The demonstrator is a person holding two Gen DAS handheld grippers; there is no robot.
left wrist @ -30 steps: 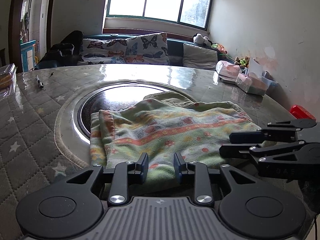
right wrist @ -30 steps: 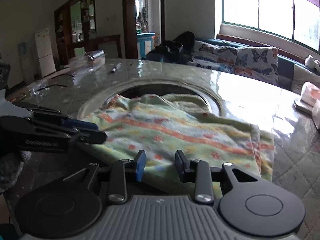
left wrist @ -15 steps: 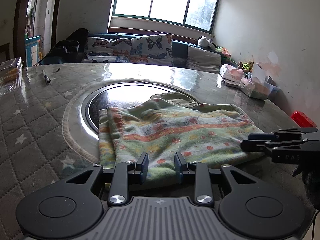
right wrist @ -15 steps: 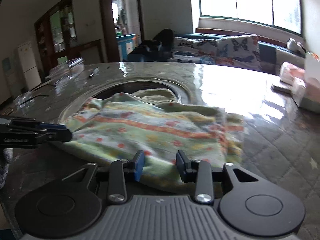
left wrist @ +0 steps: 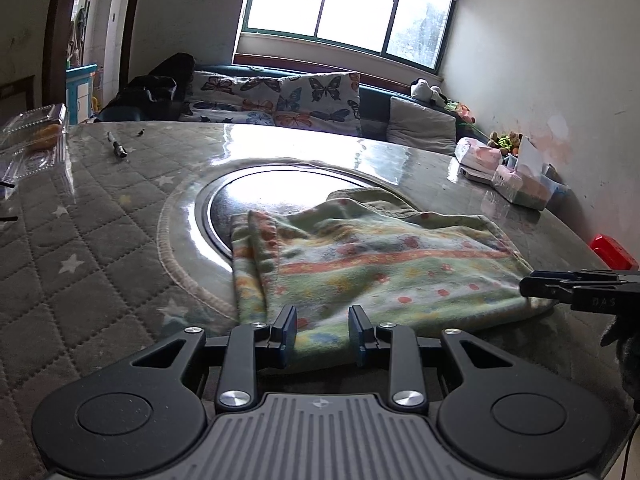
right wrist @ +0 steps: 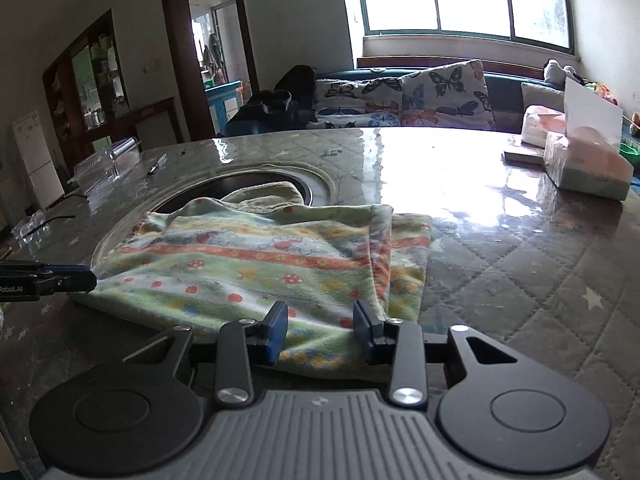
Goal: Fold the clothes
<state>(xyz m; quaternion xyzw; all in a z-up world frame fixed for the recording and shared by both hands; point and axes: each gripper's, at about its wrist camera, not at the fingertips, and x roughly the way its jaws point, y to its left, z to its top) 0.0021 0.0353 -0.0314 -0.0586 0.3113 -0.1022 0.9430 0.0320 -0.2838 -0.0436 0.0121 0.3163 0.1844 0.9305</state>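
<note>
Now both grippers, the left gripper point(left wrist: 322, 330) and right gripper point(right wrist: 320, 330), have backed off the folded green patterned fleece garment point(left wrist: 372, 264), with the left jaws just opening a little and both pairs spread and pinching nothing, so this fold looks finished.

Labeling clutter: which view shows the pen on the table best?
Left wrist. The pen lies far left on the table, close enough to show its dark body and light tip. In the right wrist view the pen is a thin, small sliver near the clear container.
</note>
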